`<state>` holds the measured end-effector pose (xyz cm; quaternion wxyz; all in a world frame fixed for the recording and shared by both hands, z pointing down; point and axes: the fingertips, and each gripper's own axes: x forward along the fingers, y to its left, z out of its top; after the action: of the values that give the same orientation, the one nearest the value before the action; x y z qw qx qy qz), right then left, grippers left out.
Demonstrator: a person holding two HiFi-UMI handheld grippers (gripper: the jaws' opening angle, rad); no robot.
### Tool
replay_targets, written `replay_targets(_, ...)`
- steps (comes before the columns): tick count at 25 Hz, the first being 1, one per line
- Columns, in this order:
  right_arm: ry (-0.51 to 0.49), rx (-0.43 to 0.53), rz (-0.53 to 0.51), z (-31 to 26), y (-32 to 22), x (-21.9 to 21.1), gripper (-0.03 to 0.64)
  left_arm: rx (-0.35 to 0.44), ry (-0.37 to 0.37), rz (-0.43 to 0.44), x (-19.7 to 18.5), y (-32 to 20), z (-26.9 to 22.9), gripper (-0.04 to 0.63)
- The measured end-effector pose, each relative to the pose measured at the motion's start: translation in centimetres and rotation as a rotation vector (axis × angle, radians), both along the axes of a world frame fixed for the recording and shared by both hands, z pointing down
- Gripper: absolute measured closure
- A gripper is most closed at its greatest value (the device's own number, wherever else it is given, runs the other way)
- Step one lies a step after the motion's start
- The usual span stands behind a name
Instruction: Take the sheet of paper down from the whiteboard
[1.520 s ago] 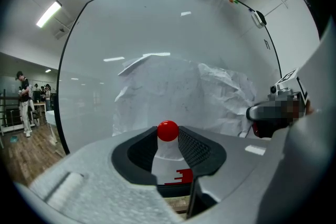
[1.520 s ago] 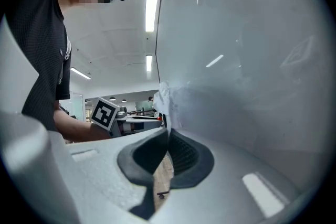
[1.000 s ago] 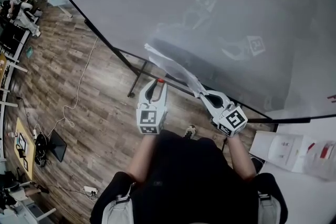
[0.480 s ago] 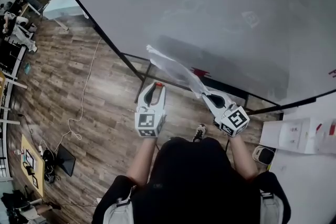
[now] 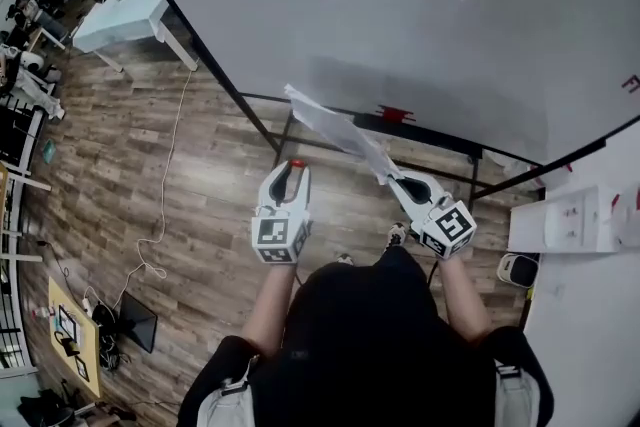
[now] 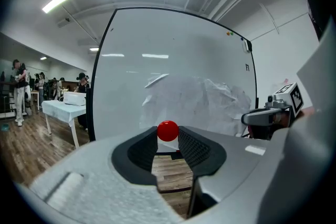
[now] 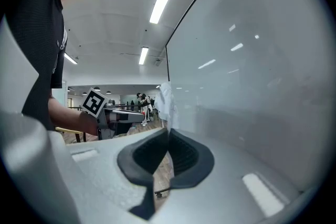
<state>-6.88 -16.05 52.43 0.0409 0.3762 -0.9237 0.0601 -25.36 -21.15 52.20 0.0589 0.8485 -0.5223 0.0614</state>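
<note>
The crumpled white sheet of paper (image 5: 335,127) hangs free in front of the whiteboard (image 5: 420,5), off its surface. My right gripper (image 5: 388,177) is shut on the sheet's lower corner. In the right gripper view the sheet (image 7: 167,98) rises edge-on from the closed right gripper (image 7: 168,134). My left gripper (image 5: 294,166) sits to the left of the sheet, apart from it, shut on a small red round magnet (image 5: 296,162). The left gripper view shows that magnet (image 6: 168,130) pinched at the tips of the left gripper (image 6: 168,137), with the sheet (image 6: 202,102) beyond.
The whiteboard stands on a black frame with legs (image 5: 285,130) over a wood floor. A pale table (image 5: 125,0) is at far left, and a white table with a box (image 5: 575,215) at right. A cable (image 5: 160,205) trails on the floor. People sit at desks (image 5: 25,65) further left.
The view has drawn back from the whiteboard, which now sits higher and farther off. Both grippers keep their hold and have come slightly toward me with the sheet and the magnet.
</note>
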Motion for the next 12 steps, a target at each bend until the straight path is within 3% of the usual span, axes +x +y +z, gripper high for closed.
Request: replay_targets(12,-0.035,-0.003,0.094,-0.3,4.7,-0.6,0.614,0.0,0.023,0.044,-1.4,3.9,0.4,0.463)
